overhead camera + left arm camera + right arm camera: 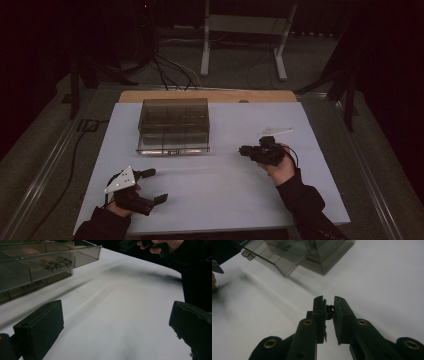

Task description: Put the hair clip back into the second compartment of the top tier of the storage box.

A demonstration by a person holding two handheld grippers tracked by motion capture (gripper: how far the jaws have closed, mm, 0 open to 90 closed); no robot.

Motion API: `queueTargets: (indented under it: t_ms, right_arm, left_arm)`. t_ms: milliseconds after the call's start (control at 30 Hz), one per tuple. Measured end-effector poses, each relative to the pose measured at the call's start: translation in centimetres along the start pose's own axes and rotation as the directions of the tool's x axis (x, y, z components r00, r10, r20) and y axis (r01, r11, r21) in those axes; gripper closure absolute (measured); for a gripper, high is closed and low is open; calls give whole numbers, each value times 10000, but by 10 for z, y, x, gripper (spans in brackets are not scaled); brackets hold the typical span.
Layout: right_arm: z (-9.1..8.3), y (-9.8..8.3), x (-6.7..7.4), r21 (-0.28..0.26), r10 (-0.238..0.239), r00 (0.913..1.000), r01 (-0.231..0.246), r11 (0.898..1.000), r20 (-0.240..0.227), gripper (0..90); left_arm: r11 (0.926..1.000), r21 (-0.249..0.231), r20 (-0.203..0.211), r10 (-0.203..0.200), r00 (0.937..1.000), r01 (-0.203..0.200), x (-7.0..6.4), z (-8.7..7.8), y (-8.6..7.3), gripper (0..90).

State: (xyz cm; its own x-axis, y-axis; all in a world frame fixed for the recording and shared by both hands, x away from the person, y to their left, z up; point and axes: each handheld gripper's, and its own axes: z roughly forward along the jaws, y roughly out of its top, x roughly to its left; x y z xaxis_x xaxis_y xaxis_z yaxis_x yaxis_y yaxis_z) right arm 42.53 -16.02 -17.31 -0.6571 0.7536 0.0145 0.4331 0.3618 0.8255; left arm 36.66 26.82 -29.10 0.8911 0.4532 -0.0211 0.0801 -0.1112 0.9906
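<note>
The right gripper has its jaws nearly closed on a small dark part pinched between the tips. Ahead of them stands the smoky plastic drawer box, one drawer pulled out. The left gripper is wide open, empty, over the white surface. With so slight a pinch, the part could slip and fall short of the drawer.

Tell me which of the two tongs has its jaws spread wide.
The left tongs: jaws far apart over bare table. The right tongs are nearly closed, pinching a small dark object.
</note>
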Motion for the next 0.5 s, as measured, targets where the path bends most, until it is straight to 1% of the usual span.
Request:
queueTargets:
  t_ms: [500]
  right_arm:
    - [8,22,15,-103,-345,9989,342,9994,-321,807]
  left_arm:
    - [10000,-11,20,-14,10000,14,0,0,0,5]
